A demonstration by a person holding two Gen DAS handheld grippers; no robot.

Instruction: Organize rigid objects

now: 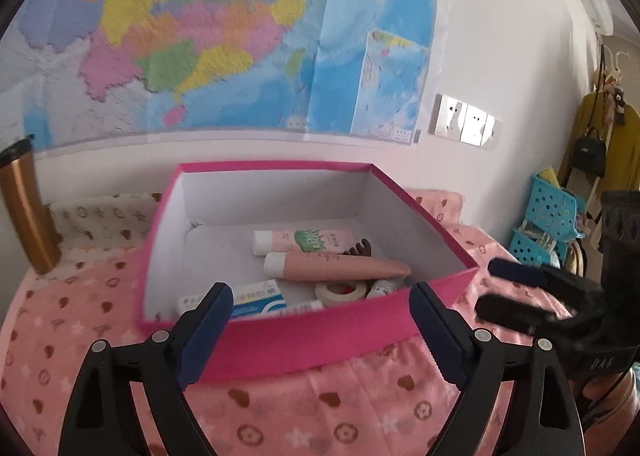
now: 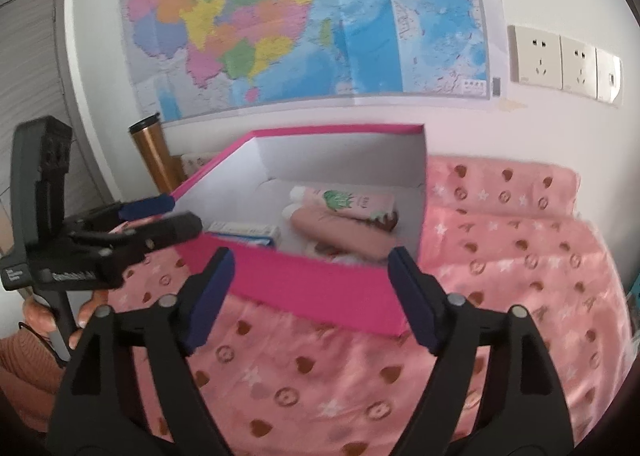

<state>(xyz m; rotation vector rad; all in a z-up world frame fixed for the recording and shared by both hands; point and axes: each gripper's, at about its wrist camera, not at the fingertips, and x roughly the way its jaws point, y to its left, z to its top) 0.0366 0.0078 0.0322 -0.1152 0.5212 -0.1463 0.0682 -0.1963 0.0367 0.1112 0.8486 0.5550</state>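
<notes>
An open pink box (image 1: 296, 340) with a white inside sits on a pink patterned cloth. In it lie a white-and-pink tube (image 1: 304, 241), a salmon tube (image 1: 340, 266), a tape roll (image 1: 340, 292), a blue-and-white carton (image 1: 256, 300), a small bottle (image 1: 382, 288) and a brown clip (image 1: 358, 248). My left gripper (image 1: 320, 330) is open and empty just before the box's near wall. My right gripper (image 2: 310, 294) is open and empty before the box's near corner (image 2: 312, 284). It also shows in the left wrist view (image 1: 504, 290), right of the box. The left gripper appears in the right wrist view (image 2: 168, 216), beside the box's left wall.
A gold tumbler (image 1: 24, 208) stands at the back left by the wall. A map (image 1: 224, 36) and wall sockets (image 1: 466, 122) hang behind. Blue baskets (image 1: 548, 216) and hanging clothes are at the far right. The pink cloth (image 2: 520, 256) spreads right of the box.
</notes>
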